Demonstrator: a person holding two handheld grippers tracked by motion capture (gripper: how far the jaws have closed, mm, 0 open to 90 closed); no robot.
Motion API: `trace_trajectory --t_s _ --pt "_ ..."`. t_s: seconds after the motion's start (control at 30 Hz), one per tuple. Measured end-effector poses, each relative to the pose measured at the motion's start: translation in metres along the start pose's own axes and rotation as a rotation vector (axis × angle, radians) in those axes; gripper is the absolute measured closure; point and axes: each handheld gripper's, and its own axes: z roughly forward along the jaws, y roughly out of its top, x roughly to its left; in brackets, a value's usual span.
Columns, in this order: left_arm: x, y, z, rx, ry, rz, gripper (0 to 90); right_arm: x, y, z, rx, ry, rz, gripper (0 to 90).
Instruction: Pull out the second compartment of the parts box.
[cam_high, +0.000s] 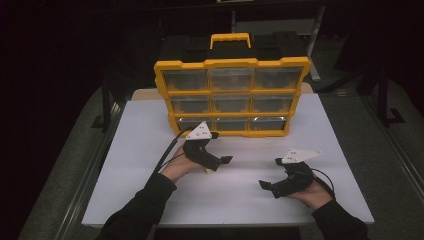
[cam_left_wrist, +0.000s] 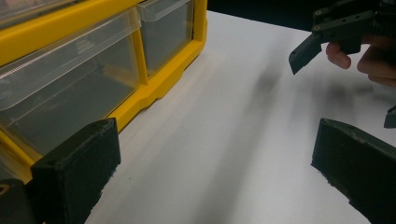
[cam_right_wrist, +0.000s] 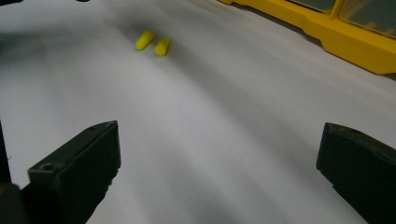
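While both tools hover spread and empty, this is the approach step.
Left tool (cam_high: 218, 148): jaws apart, just beside the yellow drawer organizer (cam_high: 231, 95), near its bottom row.
Right tool (cam_high: 270, 172): jaws wide, facing two yellow earplugs (cam_right_wrist: 153, 43) lying well ahead on the white surface (cam_high: 150, 130).
Next move, likely: reach an earplug, straddle it, pinch gently.

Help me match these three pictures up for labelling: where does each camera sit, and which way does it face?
High view: above the person's side, looking forward and down on the white table and yellow drawer box; forearms, left gripper, right gripper show.
Left gripper view: rides that gripper, facing the drawer box's corner and the other gripper.
Right gripper view: between open jaws, facing two yellow earplugs.
All views share the drawer box.
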Motion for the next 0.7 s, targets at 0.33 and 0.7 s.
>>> trace_trajectory --t_s 0.33,0.7 --pt "-0.001 0.004 0.007 0.003 -0.009 0.0 0.8 0.0 0.0 0.0 0.0 0.001 0.0 0.0" --pt "-0.001 0.008 0.017 -0.002 -0.022 0.001 0.8 0.0 0.0 0.0 -0.001 0.001 0.0 0.0"
